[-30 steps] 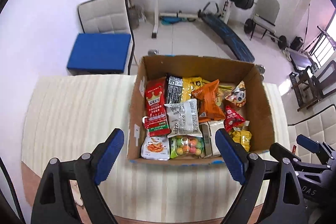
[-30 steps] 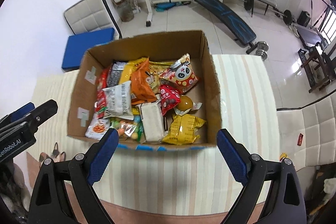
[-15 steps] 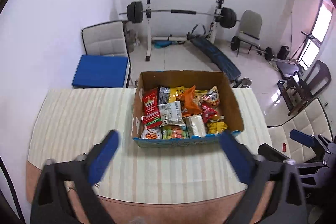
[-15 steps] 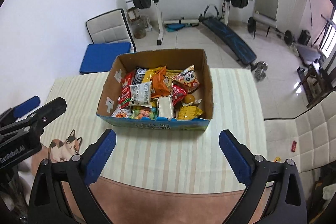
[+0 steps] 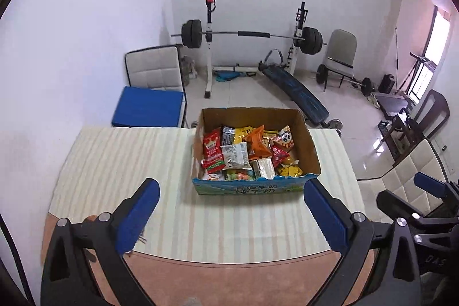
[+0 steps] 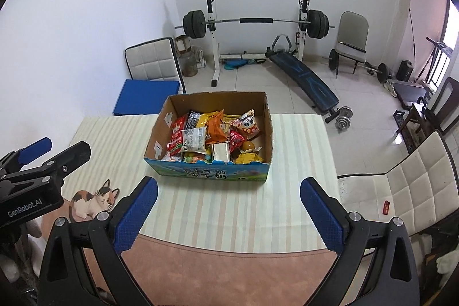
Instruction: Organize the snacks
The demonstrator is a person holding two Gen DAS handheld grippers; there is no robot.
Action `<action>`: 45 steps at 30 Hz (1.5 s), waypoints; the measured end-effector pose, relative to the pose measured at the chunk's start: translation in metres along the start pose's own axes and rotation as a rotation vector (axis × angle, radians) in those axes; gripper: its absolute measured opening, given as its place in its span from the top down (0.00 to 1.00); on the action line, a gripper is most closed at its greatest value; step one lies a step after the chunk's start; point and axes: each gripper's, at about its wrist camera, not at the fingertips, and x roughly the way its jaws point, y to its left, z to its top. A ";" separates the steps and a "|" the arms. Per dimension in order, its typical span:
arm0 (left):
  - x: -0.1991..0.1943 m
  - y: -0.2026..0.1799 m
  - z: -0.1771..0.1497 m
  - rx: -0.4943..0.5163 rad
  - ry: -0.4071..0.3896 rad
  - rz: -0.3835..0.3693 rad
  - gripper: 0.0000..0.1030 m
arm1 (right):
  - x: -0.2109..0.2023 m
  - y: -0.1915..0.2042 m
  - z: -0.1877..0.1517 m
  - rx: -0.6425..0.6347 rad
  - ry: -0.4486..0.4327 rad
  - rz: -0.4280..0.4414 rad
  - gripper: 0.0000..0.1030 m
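Both wrist cameras are looking down and forward from above the near table edge, well back from the open cardboard box of snack packets (image 5: 256, 154) (image 6: 210, 131); the left camera is sitting to its left, the right camera nearly centred, both sharing the box and the black barbell rack (image 5: 252, 35) (image 6: 255, 22).

A cardboard box (image 5: 255, 185) packed with snack packets (image 5: 246, 151) sits near the desk's (image 5: 120, 162) far edge. The left gripper (image 5: 232, 215) hovers above the near edge, fingers (image 5: 137, 215) spread wide.

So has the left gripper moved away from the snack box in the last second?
Yes. The left gripper has pulled back toward the table's near edge and up; the cardboard box looks smaller, with bare striped tablecloth before it.
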 end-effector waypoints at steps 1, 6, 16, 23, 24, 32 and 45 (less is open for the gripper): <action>-0.005 0.001 -0.001 -0.006 -0.006 -0.005 0.00 | -0.006 0.001 -0.001 -0.002 -0.007 -0.002 0.01; -0.019 0.001 -0.004 -0.015 -0.028 -0.001 0.00 | -0.022 0.004 -0.008 -0.011 -0.023 -0.005 0.01; -0.020 0.000 -0.008 -0.028 -0.032 0.008 0.00 | -0.019 0.000 -0.009 -0.032 -0.035 -0.057 0.01; 0.006 -0.005 -0.001 -0.027 -0.041 0.037 0.00 | 0.011 -0.006 0.005 -0.017 -0.040 -0.081 0.01; 0.011 -0.005 0.000 -0.026 -0.040 0.045 0.00 | 0.017 -0.006 0.009 -0.015 -0.045 -0.085 0.01; 0.053 -0.005 0.009 -0.027 -0.019 0.075 0.00 | 0.053 -0.022 0.031 0.032 -0.057 -0.114 0.01; 0.090 0.000 0.016 -0.017 0.000 0.106 0.00 | 0.094 -0.025 0.039 0.041 -0.024 -0.119 0.01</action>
